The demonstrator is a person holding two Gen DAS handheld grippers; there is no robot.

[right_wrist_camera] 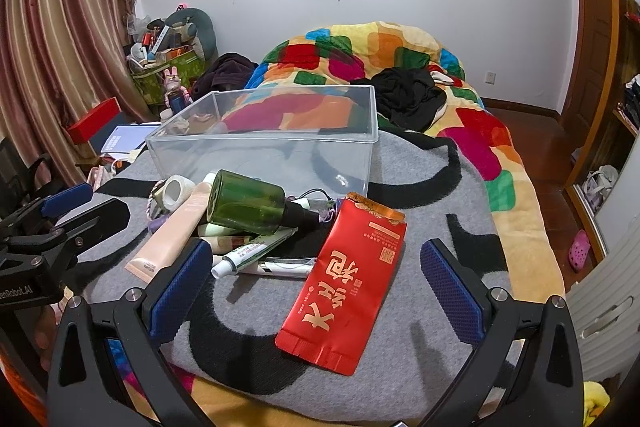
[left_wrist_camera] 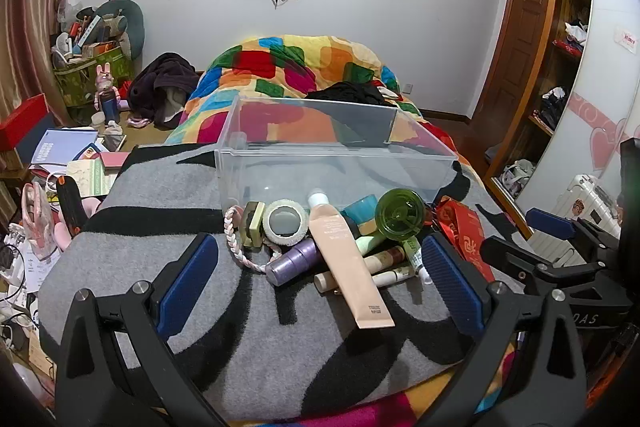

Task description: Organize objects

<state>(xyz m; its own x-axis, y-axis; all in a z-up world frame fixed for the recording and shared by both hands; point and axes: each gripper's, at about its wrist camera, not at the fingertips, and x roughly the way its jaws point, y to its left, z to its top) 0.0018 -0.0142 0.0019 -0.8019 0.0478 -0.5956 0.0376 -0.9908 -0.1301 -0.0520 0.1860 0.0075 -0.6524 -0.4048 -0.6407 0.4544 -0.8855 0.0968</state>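
Note:
A clear plastic bin [left_wrist_camera: 240, 163] [right_wrist_camera: 160, 147] stands empty on a grey and black blanket [left_wrist_camera: 160, 259] [right_wrist_camera: 420, 187]. In front of it lies a heap: a long beige tube [left_wrist_camera: 348, 259] [right_wrist_camera: 172, 231], a green spray bottle [left_wrist_camera: 400, 213] [right_wrist_camera: 248, 203], a purple bottle [left_wrist_camera: 294, 261], a roll of white tape [left_wrist_camera: 285, 223] [right_wrist_camera: 176, 191], a braided cord [left_wrist_camera: 234, 239], small tubes [right_wrist_camera: 256, 251] and a red packet [right_wrist_camera: 348, 287] [left_wrist_camera: 464, 239]. My left gripper [left_wrist_camera: 320, 267] is open just short of the heap. My right gripper [right_wrist_camera: 316, 275] is open, with the packet and tubes lying between its fingers, untouched.
The blanket covers a bed with a colourful quilt [left_wrist_camera: 280, 67] [right_wrist_camera: 480, 131] and dark clothes [right_wrist_camera: 408, 95] behind the bin. Left of the bed the floor is cluttered with boxes, papers and a green bag [left_wrist_camera: 92, 67]. A wardrobe [left_wrist_camera: 560, 47] stands on the right.

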